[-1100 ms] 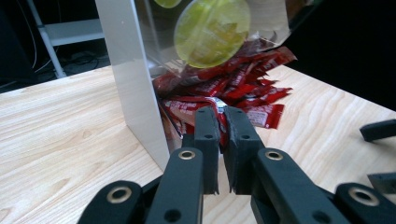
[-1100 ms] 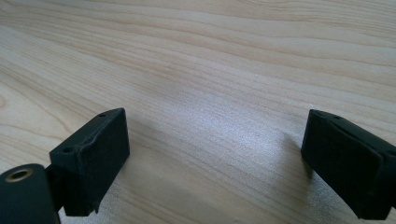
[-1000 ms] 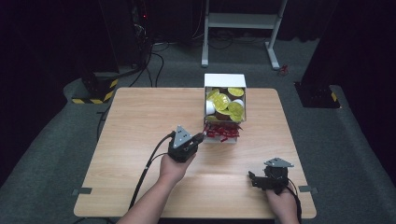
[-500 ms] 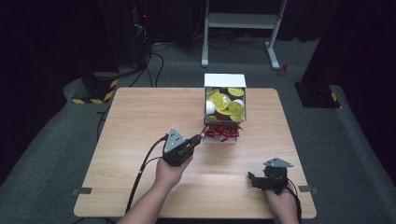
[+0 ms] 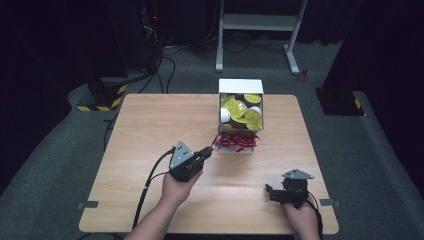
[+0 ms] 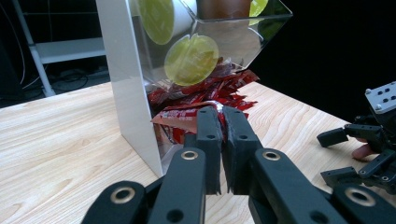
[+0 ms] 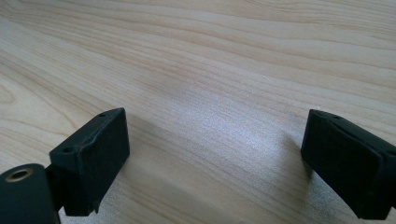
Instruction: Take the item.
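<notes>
Packets [image 6: 205, 100] of red foil spill from the base of the white dispenser [image 5: 241, 87] at centre frame on the counter [image 5: 150, 125]; the left tool [image 6: 220, 114], jaws pressed together, pinches one packet's edge, a grip too small to judge from the high view. At lower right, the right tool [image 5: 272, 192] sits jaws apart over bare wood.

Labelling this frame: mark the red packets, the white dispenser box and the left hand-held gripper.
red packets [image 6: 219, 91], left gripper view, middle of the pile
white dispenser box [image 5: 240, 85], high view, back wall
left hand-held gripper [image 5: 208, 150], high view, jaw tips
</notes>
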The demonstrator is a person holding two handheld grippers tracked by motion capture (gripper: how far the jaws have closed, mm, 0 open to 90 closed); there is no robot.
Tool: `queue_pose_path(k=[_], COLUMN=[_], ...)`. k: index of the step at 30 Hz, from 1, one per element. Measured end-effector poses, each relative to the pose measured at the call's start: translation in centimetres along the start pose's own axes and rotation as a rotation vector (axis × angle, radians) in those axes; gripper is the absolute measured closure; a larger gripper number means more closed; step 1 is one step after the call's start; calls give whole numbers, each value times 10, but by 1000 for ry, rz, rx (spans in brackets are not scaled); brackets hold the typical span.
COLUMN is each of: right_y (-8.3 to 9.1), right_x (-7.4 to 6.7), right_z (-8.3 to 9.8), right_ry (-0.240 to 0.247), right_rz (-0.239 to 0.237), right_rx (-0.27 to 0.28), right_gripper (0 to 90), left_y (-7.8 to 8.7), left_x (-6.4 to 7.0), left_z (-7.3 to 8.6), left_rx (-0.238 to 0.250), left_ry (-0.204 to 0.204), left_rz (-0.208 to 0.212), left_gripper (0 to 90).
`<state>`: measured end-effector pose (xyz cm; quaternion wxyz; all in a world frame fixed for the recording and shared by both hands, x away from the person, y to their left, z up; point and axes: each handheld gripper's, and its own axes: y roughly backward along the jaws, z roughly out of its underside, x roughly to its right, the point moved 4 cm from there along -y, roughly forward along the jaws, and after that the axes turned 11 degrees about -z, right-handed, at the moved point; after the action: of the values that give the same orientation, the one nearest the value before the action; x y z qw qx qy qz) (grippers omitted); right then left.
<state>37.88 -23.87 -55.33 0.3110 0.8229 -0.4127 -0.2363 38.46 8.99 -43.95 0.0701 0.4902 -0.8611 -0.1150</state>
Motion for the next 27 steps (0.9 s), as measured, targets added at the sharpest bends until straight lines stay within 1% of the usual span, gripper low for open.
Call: queue_pose_path(k=[2,5,9,14,17,22,23,24,25,27], right_y=[0,0,0,0,0,0,0,0,0,0], right_x=[0,0,0,0,0,0,0,0,0,0], right_z=[0,0,0,0,0,0,0,0,0,0], right_ry=[0,3,3,0,-1,-2,-2,-2,-2,-1], right_rz=[0,1,1,0,1,0,0,0,0,1], right_rx=[0,0,1,1,0,1,1,1,1,1], right_gripper=[77,77,78,78,78,79,78,78,79,78], left_y=[1,3,8,13,15,16,16,17,17,17], left_x=[-2,-6,-10,-16,-20,-28,-28,-30,-31,-33], left_z=[1,2,0,-1,-2,-4,-4,-4,-5,-5], left_rx=[-3,-9,0,5,4,5,7,8,8,5], left_ry=[3,3,1,-2,2,-7,-2,-7,0,-8], left_rz=[4,-2,-8,-27,-36,-55,-56,-60,-63,-69], left_gripper=[860,861,860,860,860,860,860,860,861,860])
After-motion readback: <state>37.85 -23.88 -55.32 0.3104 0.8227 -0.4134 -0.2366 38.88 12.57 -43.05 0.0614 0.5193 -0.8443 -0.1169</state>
